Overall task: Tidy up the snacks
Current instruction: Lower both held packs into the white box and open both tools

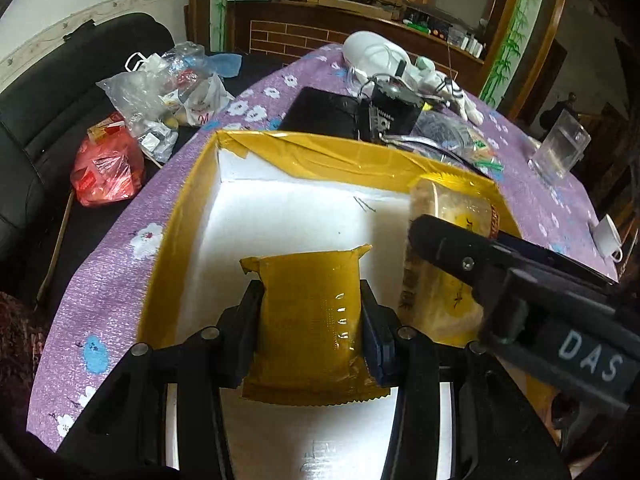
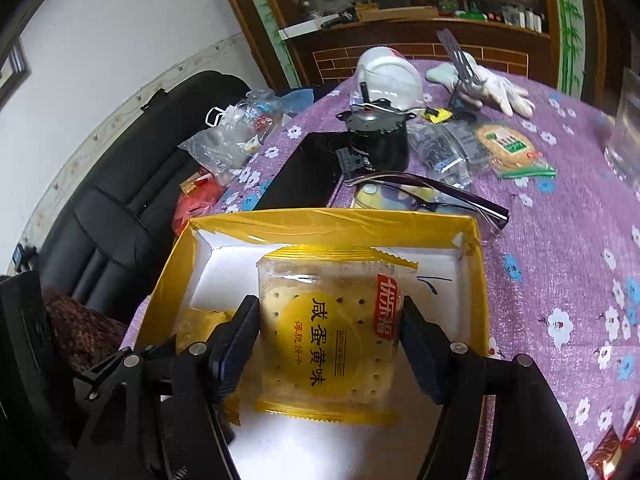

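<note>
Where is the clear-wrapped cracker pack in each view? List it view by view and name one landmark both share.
Left wrist view: the cracker pack is at right of centre, above the box's right side, partly behind the right hand-held gripper.
Right wrist view: the same pack fills the lower centre, between that gripper's fingers.
Shared landmark: the yellow-taped box on the purple flowered tablecloth.

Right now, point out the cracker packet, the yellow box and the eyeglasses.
cracker packet (image 2: 328, 336): right wrist view, on its printed yellow circle.
yellow box (image 2: 328, 224): right wrist view, on its far taped wall.
eyeglasses (image 2: 424, 182): right wrist view, on the dark temple arm.
</note>
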Available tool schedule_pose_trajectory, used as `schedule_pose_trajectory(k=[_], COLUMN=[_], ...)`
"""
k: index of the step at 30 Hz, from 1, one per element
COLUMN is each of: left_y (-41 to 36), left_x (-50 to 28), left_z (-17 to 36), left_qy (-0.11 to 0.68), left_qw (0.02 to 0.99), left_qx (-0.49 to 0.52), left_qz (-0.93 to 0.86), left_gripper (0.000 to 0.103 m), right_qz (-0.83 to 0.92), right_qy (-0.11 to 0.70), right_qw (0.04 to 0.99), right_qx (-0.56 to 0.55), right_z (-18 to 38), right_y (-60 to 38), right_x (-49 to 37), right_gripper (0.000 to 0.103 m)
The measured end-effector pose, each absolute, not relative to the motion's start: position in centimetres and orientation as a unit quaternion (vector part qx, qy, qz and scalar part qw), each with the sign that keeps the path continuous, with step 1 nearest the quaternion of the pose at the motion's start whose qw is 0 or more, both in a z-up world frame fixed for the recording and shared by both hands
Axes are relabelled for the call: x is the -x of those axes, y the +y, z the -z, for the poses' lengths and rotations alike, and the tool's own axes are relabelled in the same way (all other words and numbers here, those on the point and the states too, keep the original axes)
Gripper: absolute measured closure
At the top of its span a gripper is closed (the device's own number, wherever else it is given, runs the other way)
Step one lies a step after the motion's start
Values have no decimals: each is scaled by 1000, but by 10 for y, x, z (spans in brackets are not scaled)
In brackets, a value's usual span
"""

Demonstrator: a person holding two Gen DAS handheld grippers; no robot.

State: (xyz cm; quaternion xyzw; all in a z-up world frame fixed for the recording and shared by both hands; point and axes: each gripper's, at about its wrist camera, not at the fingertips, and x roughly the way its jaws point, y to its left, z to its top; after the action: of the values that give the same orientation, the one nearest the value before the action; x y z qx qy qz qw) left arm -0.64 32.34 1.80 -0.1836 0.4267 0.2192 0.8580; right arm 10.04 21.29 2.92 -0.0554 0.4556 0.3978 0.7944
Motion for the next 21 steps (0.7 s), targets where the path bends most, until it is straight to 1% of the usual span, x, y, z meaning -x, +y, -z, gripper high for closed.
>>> schedule_pose_trajectory(k=[4, 6, 12, 15, 19, 21], left_y=[325, 327, 324, 324, 319, 318], left_x=[6, 6, 4, 2, -1, -2], left_z=[-17, -17, -15, -15, -14, -14], left_qy=[429, 429, 434, 436, 441, 443], left_qw=[856, 855, 854, 854, 854, 854], left_qx=[186, 187, 178, 176, 165, 159], left_qz=[-220, -222, -226, -225, -223, -223], left_gripper=[60, 60, 59, 56, 48, 47], right_qz=[-396, -394, -393, -391, -385, -381], right_qy=[472, 472, 474, 475, 480, 474], right_qw=[785, 786, 785, 786, 786, 792], right_qx=[53, 59, 59, 58, 59, 60], right_z=[-17, -17, -17, -18, -22, -29], right_y=[217, 218, 218, 217, 217, 214], right_x=[-102, -101, -101, -100, -102, -102], right_gripper=[34, 32, 33, 28, 28, 28])
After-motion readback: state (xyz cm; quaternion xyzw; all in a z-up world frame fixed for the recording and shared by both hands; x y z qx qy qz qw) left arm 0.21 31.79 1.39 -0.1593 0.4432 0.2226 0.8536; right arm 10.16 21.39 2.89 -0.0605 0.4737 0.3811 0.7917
